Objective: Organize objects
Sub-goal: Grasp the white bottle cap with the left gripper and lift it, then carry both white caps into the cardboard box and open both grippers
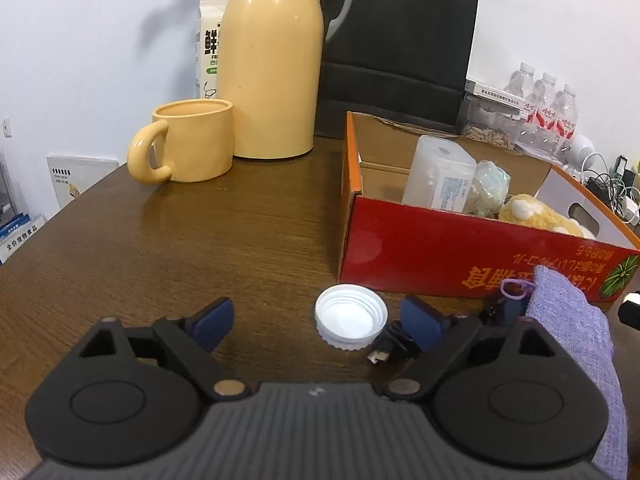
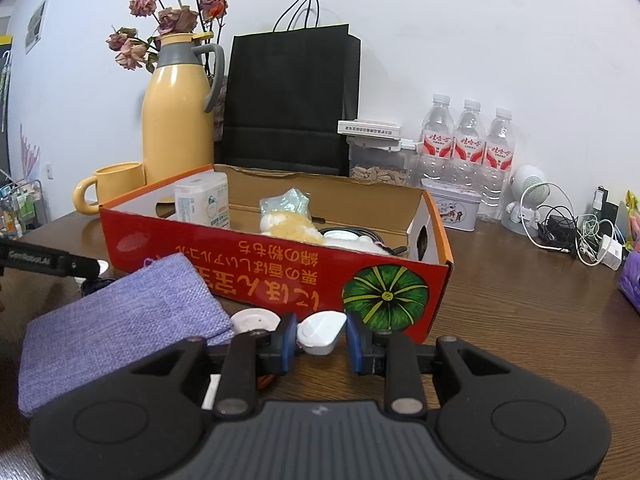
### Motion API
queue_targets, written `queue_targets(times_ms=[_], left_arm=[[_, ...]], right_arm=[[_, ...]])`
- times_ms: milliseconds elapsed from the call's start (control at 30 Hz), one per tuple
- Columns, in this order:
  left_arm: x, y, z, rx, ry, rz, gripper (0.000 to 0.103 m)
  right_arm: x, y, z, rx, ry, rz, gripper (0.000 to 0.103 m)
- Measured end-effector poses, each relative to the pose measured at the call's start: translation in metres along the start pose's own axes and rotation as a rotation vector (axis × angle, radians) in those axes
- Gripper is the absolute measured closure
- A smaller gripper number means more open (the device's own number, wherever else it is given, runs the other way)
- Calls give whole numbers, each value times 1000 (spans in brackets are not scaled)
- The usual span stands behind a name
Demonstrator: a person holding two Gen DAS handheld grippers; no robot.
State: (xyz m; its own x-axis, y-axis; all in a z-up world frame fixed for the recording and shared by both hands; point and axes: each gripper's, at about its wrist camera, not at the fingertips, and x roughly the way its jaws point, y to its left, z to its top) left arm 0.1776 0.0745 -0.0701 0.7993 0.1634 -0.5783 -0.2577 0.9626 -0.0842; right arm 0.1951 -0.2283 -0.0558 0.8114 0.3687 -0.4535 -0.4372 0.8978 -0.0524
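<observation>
Your left gripper [image 1: 320, 322] hangs low over the wooden table [image 1: 180, 240] with its jaws spread wide around the white screw cap [image 1: 351, 317], which lies open side up just in front of the red cardboard box [image 1: 440, 256]; the pads do not touch it. Watch the black cable plug [image 1: 384, 350] tucked against the cap's right side: close now and that right finger could trap the plug as well, or push the cap sideways out of the jaws. The cap is shallow and ribbed, so a grip too high on its rim may flip it. Your right gripper [image 2: 322, 340] is pinching a small white rounded plastic piece [image 2: 322, 333], held near the box's front wall beside the pumpkin print. The pinch looks to sit on its narrower end, so it could twist out on the way over the rim. The purple woven pouch [image 2: 120, 320] lies between your two grippers, near enough to snag.
</observation>
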Motion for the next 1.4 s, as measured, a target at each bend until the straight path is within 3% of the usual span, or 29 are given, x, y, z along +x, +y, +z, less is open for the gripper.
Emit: queue_targets(times_ms=[133,233,300,433,467,633,667,767,933,1033,1067,1100,1400], left_arm=[[3,0,2,-2,0,-22,22],[2,2,3,-13,3,-73,41],[0,1,3,-15,2,-107,60],[-3,2,3,-27,-4,-122,77],[-3,3,3,-31,-5,-124,86],[-3,8,3,-52,-5,-112,86],[-3,8,4,-54,-6,-110,82],[-2,6,5,-57,-11,-118,55],[8,-5,8,-20,19,-108,42],[17,-13,7,10,42,-97,44],[17,-15,6,18,41,-89,59],[17,-15,6,19,38,-93,62],[-6,-15,4,16,-48,-93,62]], right_arm=[[0,0,0,0,0,0,78],[0,0,0,0,1,0,78],[0,0,0,-1,1,1,78],[0,0,0,-1,1,1,78],[0,0,0,-2,1,1,78],[0,2,0,-4,0,3,78],[-1,2,-1,-5,-1,3,78],[-1,3,-1,-9,-1,6,78],[-2,3,-1,-13,0,8,78],[-3,3,-1,-13,2,4,78],[-3,3,-1,-12,2,2,78],[-3,3,-1,-13,2,1,78],[-5,2,-1,-12,-5,-3,78]])
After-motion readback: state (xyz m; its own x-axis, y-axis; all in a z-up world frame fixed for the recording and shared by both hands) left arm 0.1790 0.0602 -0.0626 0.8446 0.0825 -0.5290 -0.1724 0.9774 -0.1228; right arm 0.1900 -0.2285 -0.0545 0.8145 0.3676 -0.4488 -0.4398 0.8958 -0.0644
